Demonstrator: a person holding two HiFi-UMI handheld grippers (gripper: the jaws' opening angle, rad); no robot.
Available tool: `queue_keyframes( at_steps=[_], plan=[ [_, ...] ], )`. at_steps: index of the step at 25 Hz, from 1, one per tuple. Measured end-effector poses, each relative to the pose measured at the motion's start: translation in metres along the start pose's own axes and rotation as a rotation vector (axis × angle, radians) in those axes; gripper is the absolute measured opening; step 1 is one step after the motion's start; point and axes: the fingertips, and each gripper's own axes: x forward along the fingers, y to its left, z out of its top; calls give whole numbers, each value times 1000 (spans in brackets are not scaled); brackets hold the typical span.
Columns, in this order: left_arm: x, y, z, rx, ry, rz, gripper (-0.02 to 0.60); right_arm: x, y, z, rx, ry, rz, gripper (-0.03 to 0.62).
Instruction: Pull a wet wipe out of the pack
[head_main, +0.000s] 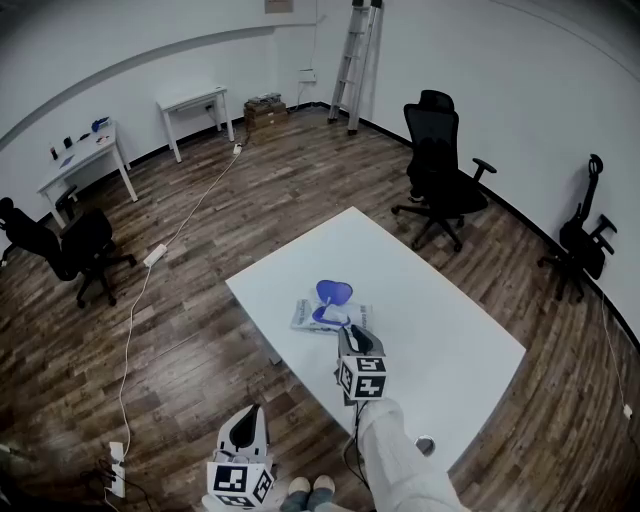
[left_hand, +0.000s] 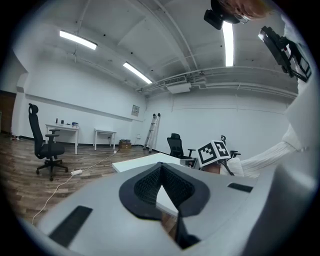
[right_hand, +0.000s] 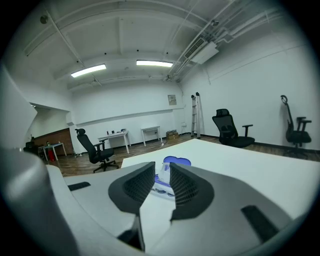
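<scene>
White table (head_main: 440, 300) mid-frame in head view, bearing soft, light wipe pack (head_main: 318, 315), blue lid (head_main: 334, 292) flipped up. Probably limp, slippery; best pinched at whitish tuft (right_hand: 163, 176). Right gripper (right_hand: 162, 169) spread before it, unpinched. Left gripper (head_main: 243, 432) pressed together, lower left.

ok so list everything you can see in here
table: one, white, mid-room
wet wipe pack: one, white, blue lid flipped open, on the table
office chairs: at least three, black, around the room's edges
desks: two, white, far wall
ladder: one, grey, far wall
cable: one, white, across the floor
left hand-held gripper: grey, jaws shut, empty, off the table's near side
right hand-held gripper: grey, jaws open, at the pack, not gripping
sleeve: white, right arm
</scene>
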Motion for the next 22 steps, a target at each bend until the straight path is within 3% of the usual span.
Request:
queue_keyframes(
  at_steps=[10,22],
  plan=[
    [0,15,-8,8,49,65,0,52,-17,-25,-27,123,-5,104],
    [-12,29,-22,21,92,130,0,82,-25,-51,-47,196,-6,107]
  ],
)
